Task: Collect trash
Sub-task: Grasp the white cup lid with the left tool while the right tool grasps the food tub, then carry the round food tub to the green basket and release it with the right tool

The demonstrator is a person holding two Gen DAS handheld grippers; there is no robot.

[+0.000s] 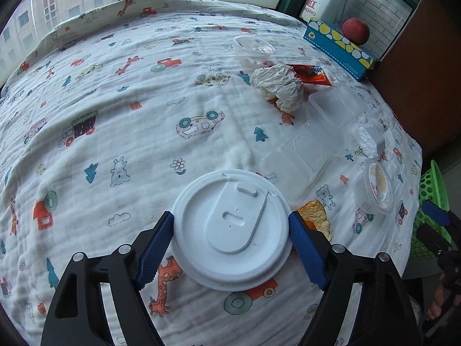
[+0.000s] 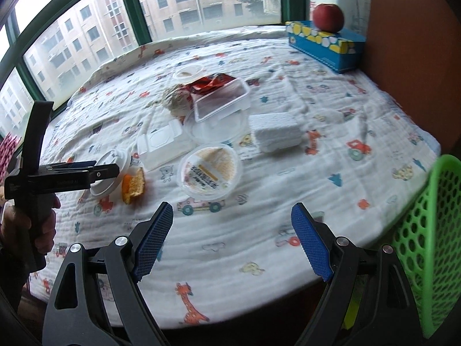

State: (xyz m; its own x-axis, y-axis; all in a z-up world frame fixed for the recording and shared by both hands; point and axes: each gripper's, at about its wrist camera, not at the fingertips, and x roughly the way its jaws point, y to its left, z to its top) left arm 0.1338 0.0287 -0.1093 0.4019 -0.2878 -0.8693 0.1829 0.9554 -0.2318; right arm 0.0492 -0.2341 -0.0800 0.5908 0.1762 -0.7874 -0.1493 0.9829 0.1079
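The left gripper [image 1: 230,232] has its blue pads against both sides of a white cup lid [image 1: 232,229] on the printed tablecloth [image 1: 115,115]. The right gripper [image 2: 232,240] hangs with jaws apart and empty, beside a green basket [image 2: 429,245].

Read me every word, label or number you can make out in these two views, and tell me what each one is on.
"ONG", with part of a red character above it: the poster behind the window, cut off by the frame.
Round lidded container: dark printed lines on its label, too blurred to read.
Orange snack wrapper: a logo, too small to read.
Blue tissue box: small print along its side, unreadable.
Left gripper: faint lettering on its black body, illegible.
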